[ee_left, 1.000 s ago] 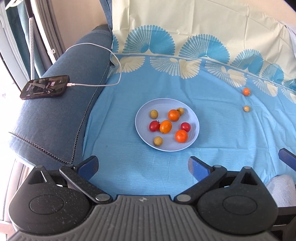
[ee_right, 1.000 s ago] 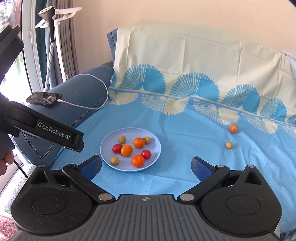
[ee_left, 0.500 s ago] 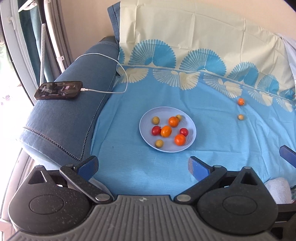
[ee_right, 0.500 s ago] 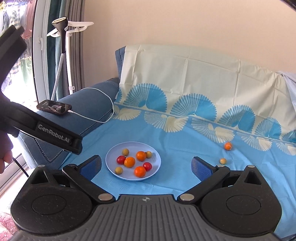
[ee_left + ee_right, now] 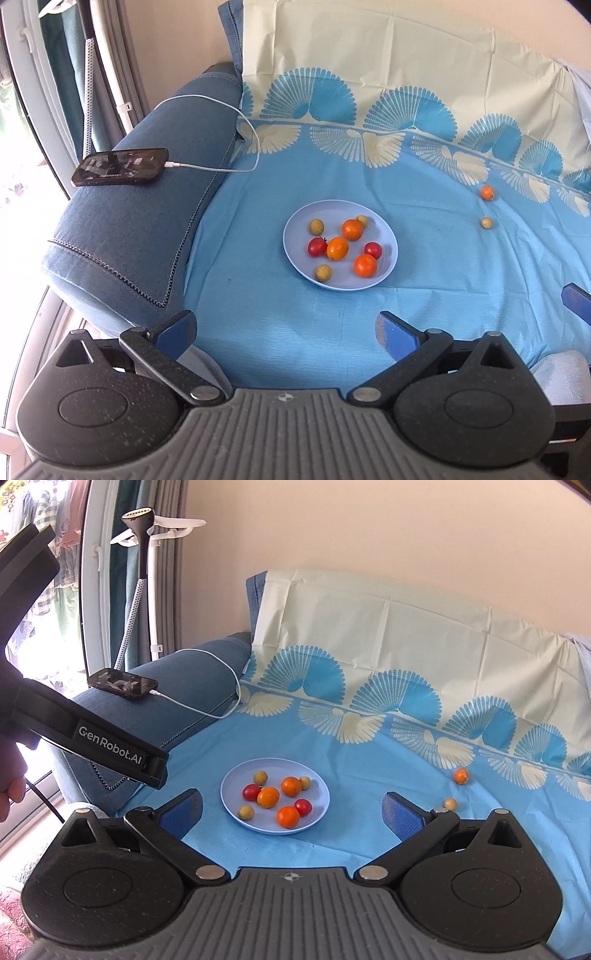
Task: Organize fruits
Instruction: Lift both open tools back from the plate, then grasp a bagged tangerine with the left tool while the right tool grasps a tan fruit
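A pale blue plate (image 5: 299,258) (image 5: 231,794) lies on the blue cloth of a sofa seat and holds several small fruits: orange, red and yellow-green ones. Two loose fruits rest on the cloth to the right, an orange one (image 5: 487,192) (image 5: 461,775) and a yellow-green one (image 5: 486,222) (image 5: 450,804). My left gripper (image 5: 286,330) hangs open and empty, well short of the plate. My right gripper (image 5: 291,812) is also open and empty, its fingers framing the plate from a distance. The left gripper's body (image 5: 92,734) shows at the left of the right wrist view.
A phone (image 5: 120,171) lies on the blue sofa armrest (image 5: 140,229) with a white charging cable (image 5: 236,110) running onto the seat. A garment steamer stand (image 5: 142,572) stands by the window at left. A person's hand (image 5: 11,786) holds the left gripper.
Both grippers have pulled back and risen from the sofa, so the plate and fruits look smaller and farther. Both stay open and empty; the fruits have not moved.
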{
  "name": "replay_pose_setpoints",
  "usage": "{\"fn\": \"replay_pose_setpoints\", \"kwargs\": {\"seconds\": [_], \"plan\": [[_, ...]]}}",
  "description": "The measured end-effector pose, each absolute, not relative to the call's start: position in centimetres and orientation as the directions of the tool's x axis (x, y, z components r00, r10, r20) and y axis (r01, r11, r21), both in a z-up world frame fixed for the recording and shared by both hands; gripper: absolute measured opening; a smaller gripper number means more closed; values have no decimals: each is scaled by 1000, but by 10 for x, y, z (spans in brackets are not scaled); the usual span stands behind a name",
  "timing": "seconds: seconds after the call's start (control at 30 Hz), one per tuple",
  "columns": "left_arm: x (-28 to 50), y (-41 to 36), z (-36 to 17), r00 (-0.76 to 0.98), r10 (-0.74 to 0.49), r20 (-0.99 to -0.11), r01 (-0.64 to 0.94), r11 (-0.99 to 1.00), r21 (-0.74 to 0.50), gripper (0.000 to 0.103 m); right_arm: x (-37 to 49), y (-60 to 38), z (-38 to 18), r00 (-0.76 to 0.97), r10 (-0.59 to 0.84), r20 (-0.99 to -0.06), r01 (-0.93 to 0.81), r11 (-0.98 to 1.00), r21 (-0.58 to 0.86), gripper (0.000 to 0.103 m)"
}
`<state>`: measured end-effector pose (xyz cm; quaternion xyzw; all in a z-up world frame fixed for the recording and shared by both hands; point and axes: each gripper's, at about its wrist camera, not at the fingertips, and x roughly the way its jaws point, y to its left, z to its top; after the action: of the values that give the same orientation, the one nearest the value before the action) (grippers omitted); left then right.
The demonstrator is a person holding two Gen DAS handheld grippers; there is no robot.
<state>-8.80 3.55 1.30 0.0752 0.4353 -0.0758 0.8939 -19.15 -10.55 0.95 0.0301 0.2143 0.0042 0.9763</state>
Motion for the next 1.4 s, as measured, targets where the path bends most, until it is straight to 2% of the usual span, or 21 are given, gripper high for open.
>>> {"fn": "replay_pose_setpoints", "kwargs": {"seconds": [0.23, 0.43, 0.73, 1.03, 1.13, 1.2, 1.23, 1.27, 1.4], "plan": [[-54, 0, -9, 559, -41, -828, 236, 966, 111, 103, -175, -142, -16, 885, -47, -464, 109, 988, 107, 102], [-6, -42, -24, 536, -25, -844, 254, 958, 133, 103, -136, -214, -58, 837, -171, -519, 293, 942, 164, 102], [81, -111, -51, 499, -20, -867, 242, 963, 116, 103, -24, -328, -140, 758, -286, -587, 469, 863, 186, 102], [141, -163, -86, 472, 17, -881, 251, 956, 153, 103, 82, -392, -220, 711, -297, -637, 511, 841, 178, 101], [154, -182, -95, 470, 15, -883, 267, 951, 158, 103, 100, -397, -233, 727, -292, -622, 482, 861, 160, 80], [161, -198, -100, 476, 6, -880, 286, 945, 161, 103, 108, -402, -240, 725, -276, -631, 474, 865, 166, 49], [165, -208, -103, 479, -2, -878, 296, 942, 160, 103, 109, -404, -244, 726, -270, -633, 473, 863, 175, 47], [168, -217, -105, 481, -11, -876, 307, 939, 157, 103, 108, -404, -245, 736, -276, -618, 472, 864, 175, 29], [184, -278, -116, 469, -85, -879, 398, 909, 124, 103, 90, -411, -238, 719, -330, -611, 510, 849, 142, 30]]}}
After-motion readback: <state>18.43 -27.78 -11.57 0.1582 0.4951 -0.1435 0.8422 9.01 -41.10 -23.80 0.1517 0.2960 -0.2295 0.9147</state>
